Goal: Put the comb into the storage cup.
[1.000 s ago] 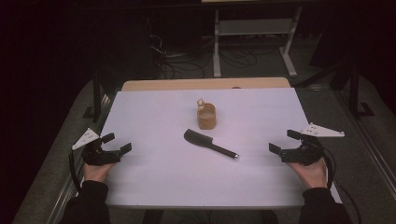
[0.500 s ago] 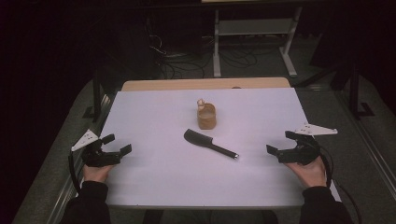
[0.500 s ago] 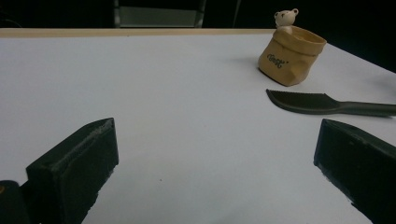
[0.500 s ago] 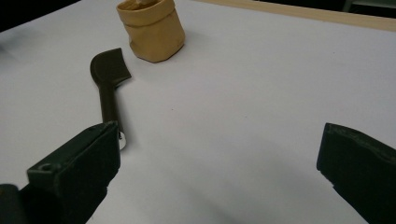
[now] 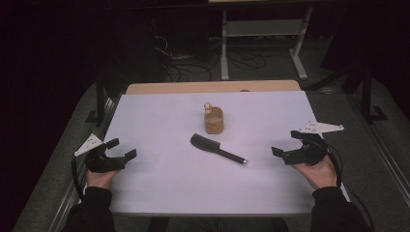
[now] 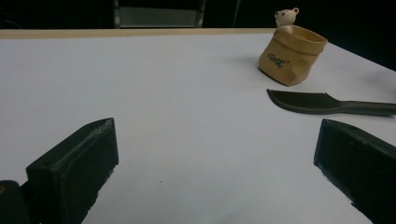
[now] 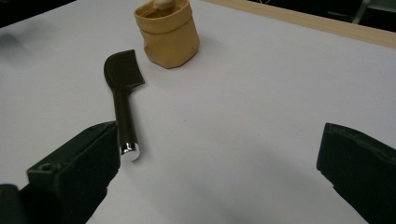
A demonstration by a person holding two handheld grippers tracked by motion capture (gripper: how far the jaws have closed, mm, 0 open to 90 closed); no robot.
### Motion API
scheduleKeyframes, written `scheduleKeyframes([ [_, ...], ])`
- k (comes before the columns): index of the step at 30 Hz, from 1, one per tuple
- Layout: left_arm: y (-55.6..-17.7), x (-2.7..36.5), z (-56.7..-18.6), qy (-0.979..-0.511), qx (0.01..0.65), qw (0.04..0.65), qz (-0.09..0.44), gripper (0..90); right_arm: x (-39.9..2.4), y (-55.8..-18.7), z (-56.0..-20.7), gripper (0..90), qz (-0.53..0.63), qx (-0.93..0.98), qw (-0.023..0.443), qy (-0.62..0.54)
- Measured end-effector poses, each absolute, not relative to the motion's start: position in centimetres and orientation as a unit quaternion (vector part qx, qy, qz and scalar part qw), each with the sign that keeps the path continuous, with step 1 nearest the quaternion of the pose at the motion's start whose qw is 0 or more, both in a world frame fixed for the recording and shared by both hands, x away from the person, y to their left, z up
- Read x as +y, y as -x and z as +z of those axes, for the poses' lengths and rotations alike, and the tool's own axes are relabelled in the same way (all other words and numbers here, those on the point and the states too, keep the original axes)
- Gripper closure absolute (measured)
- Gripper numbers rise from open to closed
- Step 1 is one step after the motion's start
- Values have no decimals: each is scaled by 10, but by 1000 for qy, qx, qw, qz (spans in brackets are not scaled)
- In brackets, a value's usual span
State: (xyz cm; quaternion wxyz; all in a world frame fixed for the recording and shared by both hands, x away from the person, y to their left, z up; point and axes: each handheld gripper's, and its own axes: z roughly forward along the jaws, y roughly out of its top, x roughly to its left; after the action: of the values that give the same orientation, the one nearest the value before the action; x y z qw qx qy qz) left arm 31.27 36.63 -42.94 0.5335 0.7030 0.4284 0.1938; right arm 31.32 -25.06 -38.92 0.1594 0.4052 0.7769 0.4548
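- The white-covered tabletop [image 5: 159,193] carries two things near its middle: a small tan pouch-shaped holder with a little bear figure on its rim [image 5: 213,120], and, just at its 6 o'clock, a flat black knife with serrated blade and slim handle ending in a shiny metal cap [image 5: 216,149].
- The knife lies apart from the holder, blade toward 10 o'clock and capped end toward 4 o'clock in the high view.
- The left tongs [image 5: 120,150] sit at about 8 o'clock from the knife, well apart from it, jaws wide and empty; the left gripper view looks across bare cover to the knife [image 6: 327,103] and the holder [image 6: 292,53].
- The right tongs [image 5: 285,146] are at 3 o'clock from the knife, jaws wide and empty.
- What has changed over the last second: the right tongs have edged inward toward the knife's capped end, while the left tongs have barely stirred and both things have stayed put.
- In the right gripper view the metal cap of the knife [image 7: 123,100] already lies just beside the left-hand jaw.
- My reading: the right hand [image 5: 318,172] is opening an approach to the handle, likely to lift the knife and stand it in the holder [image 7: 166,32]; nothing is gripped yet.
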Motion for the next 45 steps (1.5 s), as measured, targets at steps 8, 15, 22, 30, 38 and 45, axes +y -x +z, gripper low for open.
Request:
scheduleKeyframes([
  [8, -312, 367, -429, -702, 430, 534, 195, 0, -245, -318, -381, 0, 448, 786, 158, -395],
  [15, -313, 367, -430, -702, 430, 534, 194, 0, -238, -323, -377, 0, 435, 798, 157, -387],
  [22, -313, 367, -430, -702, 430, 533, 194, 0, -232, -328, -373, 0, 426, 808, 154, -377],
  [30, -313, 367, -429, -701, 430, 535, 194, 0, -223, -332, -367, 0, 417, 818, 155, -365],
  [38, -313, 367, -430, -701, 430, 535, 194, 0, -213, -336, -362, 0, 413, 826, 151, -352],
  [45, -313, 367, -430, -703, 428, 534, 194, 0, -204, -341, -358, 0, 408, 834, 145, -341],
])
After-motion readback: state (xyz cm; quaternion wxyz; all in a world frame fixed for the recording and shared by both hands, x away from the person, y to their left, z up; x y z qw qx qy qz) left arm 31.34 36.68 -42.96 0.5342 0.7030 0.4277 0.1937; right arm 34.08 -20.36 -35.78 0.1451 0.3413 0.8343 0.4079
